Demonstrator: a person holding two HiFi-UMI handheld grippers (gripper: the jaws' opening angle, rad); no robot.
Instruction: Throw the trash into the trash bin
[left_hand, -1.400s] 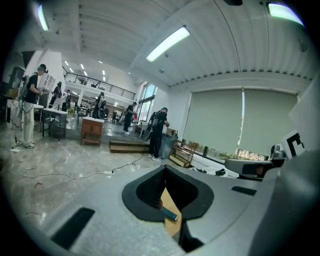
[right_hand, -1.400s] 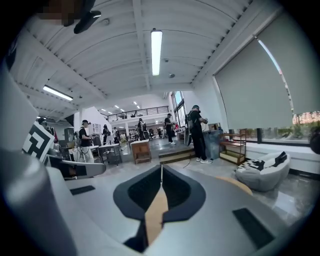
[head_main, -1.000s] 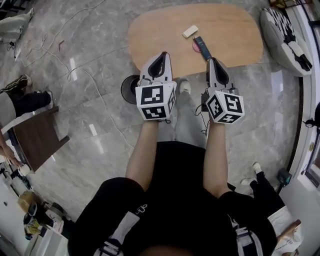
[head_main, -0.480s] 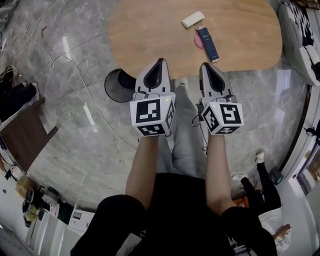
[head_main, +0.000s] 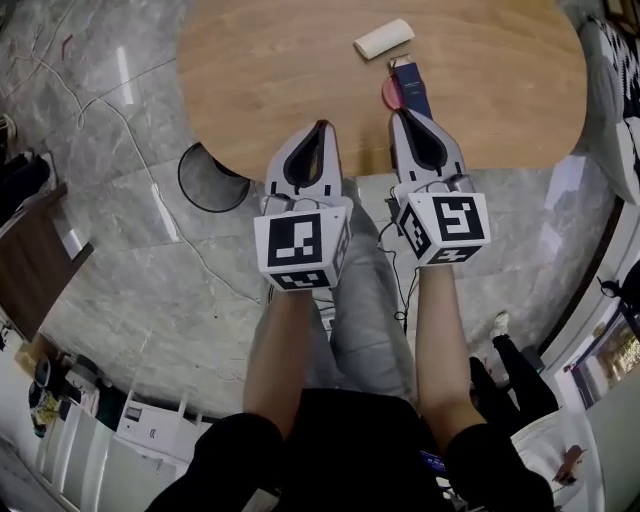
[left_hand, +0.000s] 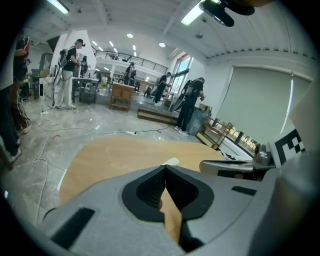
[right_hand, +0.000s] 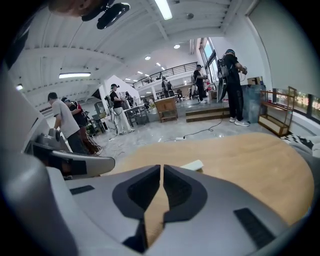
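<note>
A white rolled piece of trash (head_main: 383, 38) lies on the far part of the oval wooden table (head_main: 260, 70). A blue flat packet (head_main: 411, 93) lies on a pink round thing (head_main: 389, 92) just ahead of my right gripper (head_main: 401, 116), which is shut and empty. My left gripper (head_main: 321, 127) hangs beside it over the table's near edge, also shut with nothing held. The black round trash bin (head_main: 212, 178) stands on the floor, left of the left gripper. The white trash (left_hand: 171, 161) shows past the left gripper's jaws, and the white trash (right_hand: 192, 165) shows past the right gripper's.
A patterned cushion (head_main: 612, 45) lies on the floor right of the table. Cables (head_main: 120, 105) trail over the marble floor at left, near dark furniture (head_main: 30, 270). Several people (right_hand: 232, 85) stand at benches far behind the table.
I have come closer to the table. Both grippers moved forward over its near edge and tipped down, so the tabletop and the white trash now show past the jaws. Both stay shut.
</note>
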